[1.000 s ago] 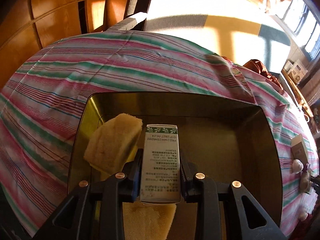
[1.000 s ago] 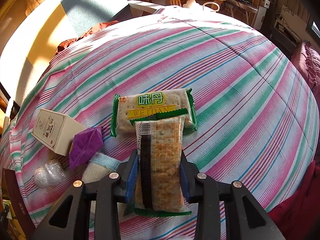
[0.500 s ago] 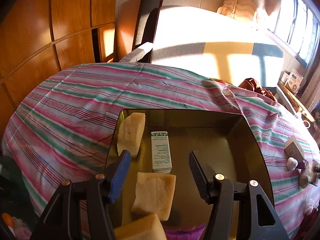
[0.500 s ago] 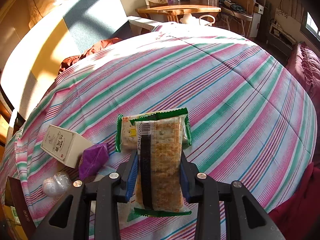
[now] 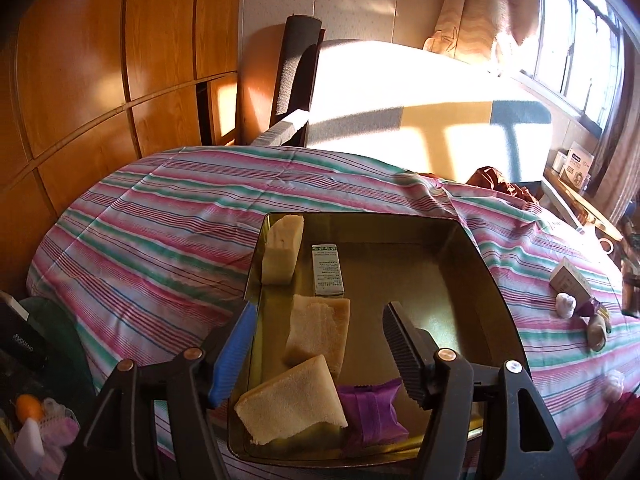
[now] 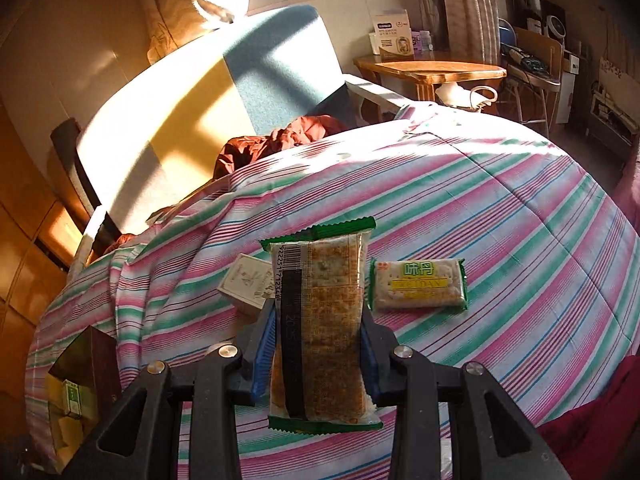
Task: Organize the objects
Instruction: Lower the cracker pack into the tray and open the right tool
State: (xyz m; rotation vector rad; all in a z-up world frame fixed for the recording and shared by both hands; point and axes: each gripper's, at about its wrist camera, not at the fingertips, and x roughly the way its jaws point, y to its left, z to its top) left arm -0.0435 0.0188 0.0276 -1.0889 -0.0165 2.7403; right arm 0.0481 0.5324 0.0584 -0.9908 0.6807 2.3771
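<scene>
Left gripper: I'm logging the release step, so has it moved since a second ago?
Yes. The left gripper let go of the small box and pulled back from it; the box now lies in the metal tray.

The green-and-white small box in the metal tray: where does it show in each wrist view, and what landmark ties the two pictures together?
Left wrist: the small box lies in the metal tray, centre frame, right of the far sponge block.
Right wrist: the same box shows at the bottom-left edge, inside the tray, partly cut off.
Shared landmark: the white carton on the striped cloth.
</scene>
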